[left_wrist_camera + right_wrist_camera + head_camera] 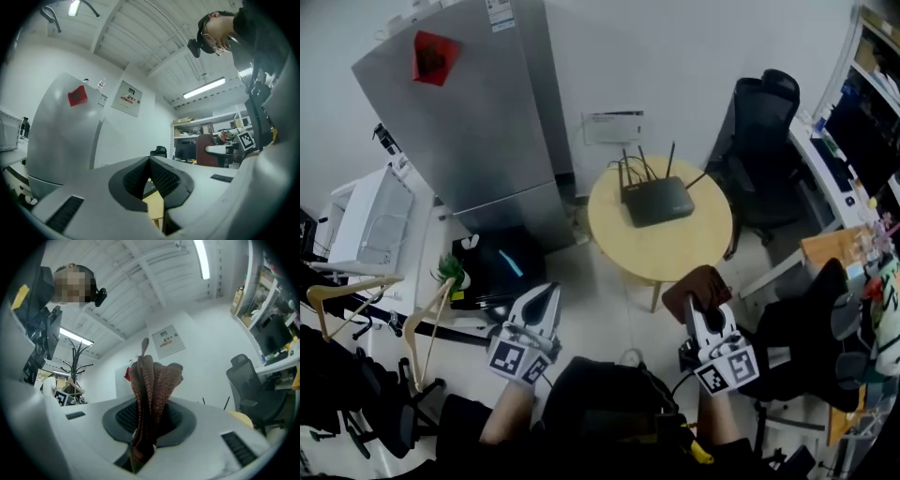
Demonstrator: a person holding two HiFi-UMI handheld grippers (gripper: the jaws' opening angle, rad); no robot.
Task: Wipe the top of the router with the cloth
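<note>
A black router (656, 202) with several antennas lies on the round wooden table (675, 253), ahead of me. My right gripper (694, 305) is shut on a brown knitted cloth (698, 284), held just short of the table's near edge. In the right gripper view the cloth (152, 380) stands up in folds from between the jaws of the right gripper (145, 416). My left gripper (546, 295) hangs over the floor left of the table. Its jaws meet at the tips with nothing between them, as the left gripper view shows (150, 161).
A tall grey fridge (478, 122) stands left of the table, with a black box (502, 262) on the floor in front of it. A black office chair (759, 141) is behind the table on the right. A cluttered desk (853, 150) runs along the right; a white rack (370, 220) stands at left.
</note>
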